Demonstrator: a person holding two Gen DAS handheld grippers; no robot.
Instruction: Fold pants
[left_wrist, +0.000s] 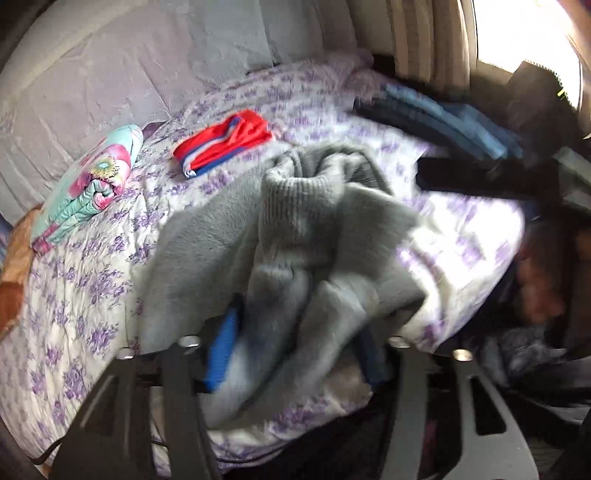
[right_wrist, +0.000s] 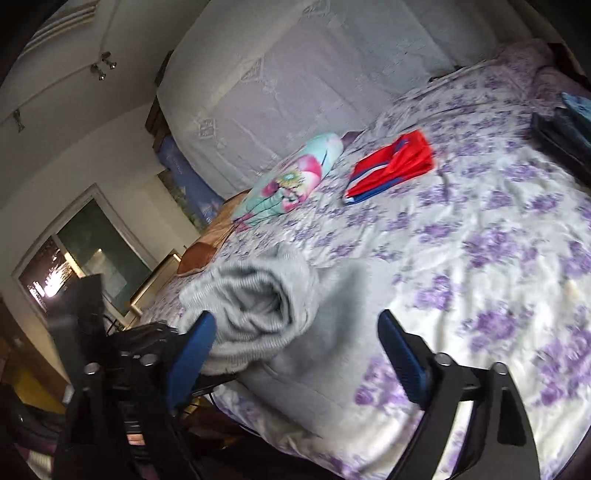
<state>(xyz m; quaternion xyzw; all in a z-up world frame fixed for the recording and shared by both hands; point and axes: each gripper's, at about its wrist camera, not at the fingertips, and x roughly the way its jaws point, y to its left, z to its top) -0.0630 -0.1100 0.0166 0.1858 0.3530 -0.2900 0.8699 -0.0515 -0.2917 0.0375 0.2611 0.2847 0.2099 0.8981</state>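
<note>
Grey sweatpants (left_wrist: 295, 229) lie bunched at the floral bedspread's (right_wrist: 480, 229) near edge. My left gripper (left_wrist: 295, 354) sits half-open with fabric between its fingers; my right gripper (right_wrist: 295, 354) gapes empty beside them. Risk: cloth slips, losing alignment.

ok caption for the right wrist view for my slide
Open right gripper straddles bunched grey pants on a purple-floral bedspread.

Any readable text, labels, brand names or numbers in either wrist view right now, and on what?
None can be read.
Grey pants: no tag or print visible; the image is motion-blurred.
Red folded garment: white and blue stripes only, no lettering.
Floral bedspread: pattern only.
</note>
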